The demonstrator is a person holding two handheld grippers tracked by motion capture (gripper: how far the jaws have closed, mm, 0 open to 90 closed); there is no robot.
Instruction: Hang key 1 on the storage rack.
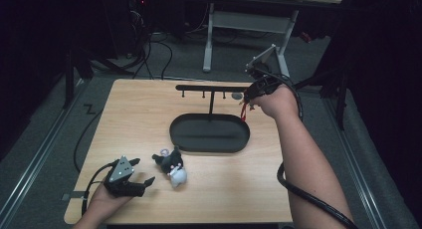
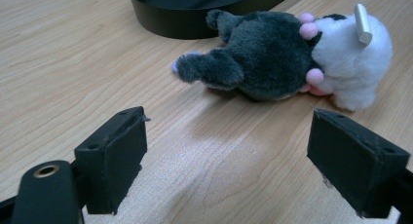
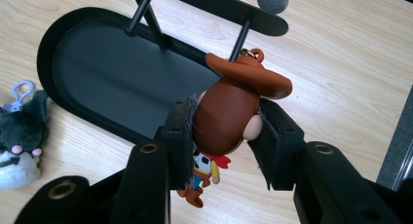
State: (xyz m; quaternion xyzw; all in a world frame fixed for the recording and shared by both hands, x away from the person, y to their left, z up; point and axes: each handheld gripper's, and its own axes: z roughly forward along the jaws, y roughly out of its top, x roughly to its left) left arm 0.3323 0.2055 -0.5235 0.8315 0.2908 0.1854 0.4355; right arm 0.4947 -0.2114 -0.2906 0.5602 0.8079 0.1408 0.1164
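Note:
My right gripper [image 3: 225,136] is shut on the brown head of a small cowboy figure keychain [image 3: 229,112] with an orange-brown hat. Its ring at the hat top sits at a peg of the black hanging rack [image 3: 219,7]. In the high view the right gripper [image 1: 249,97] is raised at the rack's [image 1: 211,88] right end, with a red bit of the figure [image 1: 243,111] dangling below. A dark grey and white plush keychain [image 1: 173,167] lies on the table. My left gripper [image 1: 144,181] rests open just left of it; the plush [image 2: 287,56] lies beyond the jaws.
The rack stands on a black oval tray [image 1: 209,133] in the middle of the wooden table [image 1: 119,119]. A grey round disc [image 3: 272,0] sits at the rack's end. Cables trail from both grippers. Beyond the table are another desk's legs and floor cables.

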